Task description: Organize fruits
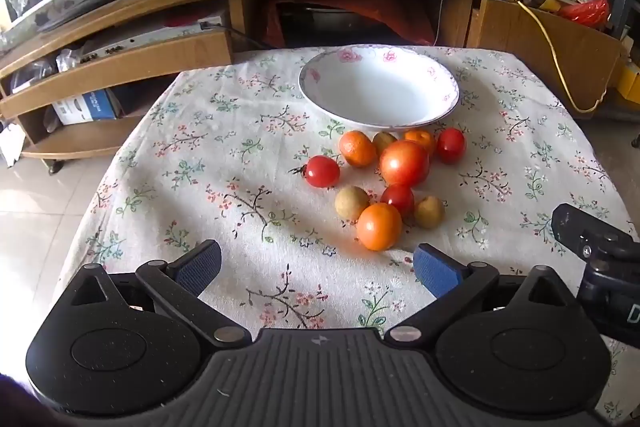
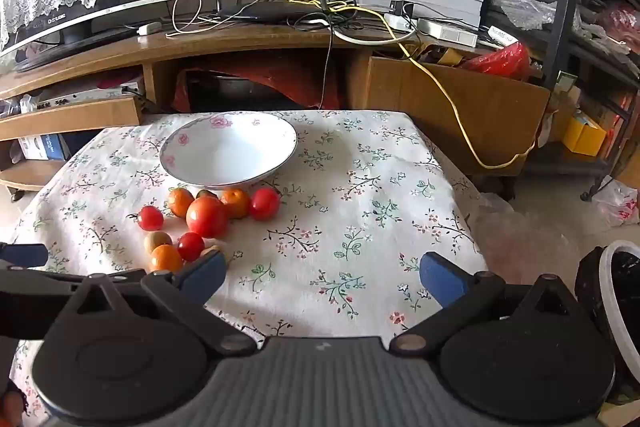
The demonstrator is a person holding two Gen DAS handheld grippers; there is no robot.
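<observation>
We are at the very start, as we judge it — the bowl (image 1: pixel 378 89) holds nothing and all the fruit (image 1: pixel 394 183) lies loose on the cloth (image 1: pixel 224 163) just in front of it. Neither claw has anything: the left gripper (image 1: pixel 316 267) stands wide open, pads bare, and the right gripper (image 2: pixel 322 277) likewise.

From the left claw, the nearest orange (image 1: pixel 379 226) sits at about one o'clock, near the right pad but not between the pads. The bowl lies farther off at twelve to one.

From the right claw, the cluster (image 2: pixel 208 219) is at ten to eleven o'clock, its nearest pieces just beside the left pad (image 2: pixel 206 275).

Next, we think — swing one claw over a single fruit, straddle it and close gently; these roll.
</observation>
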